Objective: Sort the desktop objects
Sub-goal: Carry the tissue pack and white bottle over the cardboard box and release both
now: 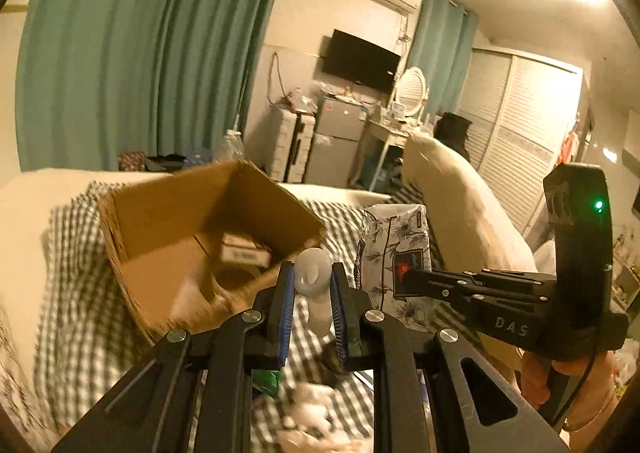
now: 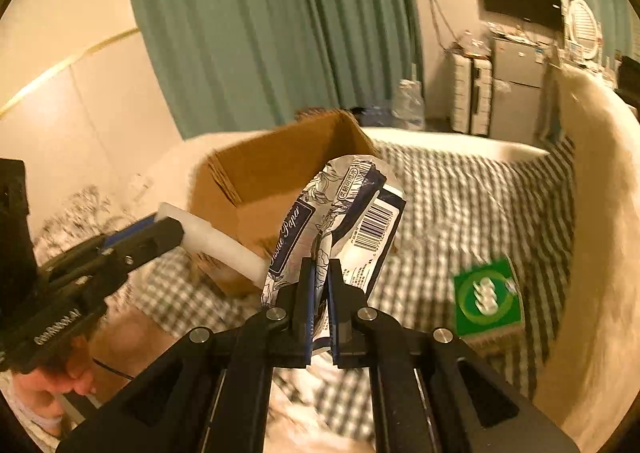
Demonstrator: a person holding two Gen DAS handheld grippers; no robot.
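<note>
My left gripper (image 1: 311, 272) is shut on a white plastic bottle-like object (image 1: 314, 277), held just in front of the open cardboard box (image 1: 160, 229). In the right wrist view the same white object (image 2: 216, 239) sticks out of the left gripper (image 2: 176, 229) toward the box (image 2: 272, 169). My right gripper (image 2: 319, 267) is shut on a floral tissue paper pack (image 2: 348, 213), held up in the air beside the box. The pack (image 1: 394, 249) and the right gripper (image 1: 412, 277) also show in the left wrist view.
The box holds a small carton (image 1: 244, 249) and stands on a checked bedsheet (image 2: 472, 205). A green packet (image 2: 486, 295) lies on the sheet at the right. A cream pillow (image 1: 460, 193) lies beyond. Crumpled white items (image 1: 308, 409) lie below the left gripper.
</note>
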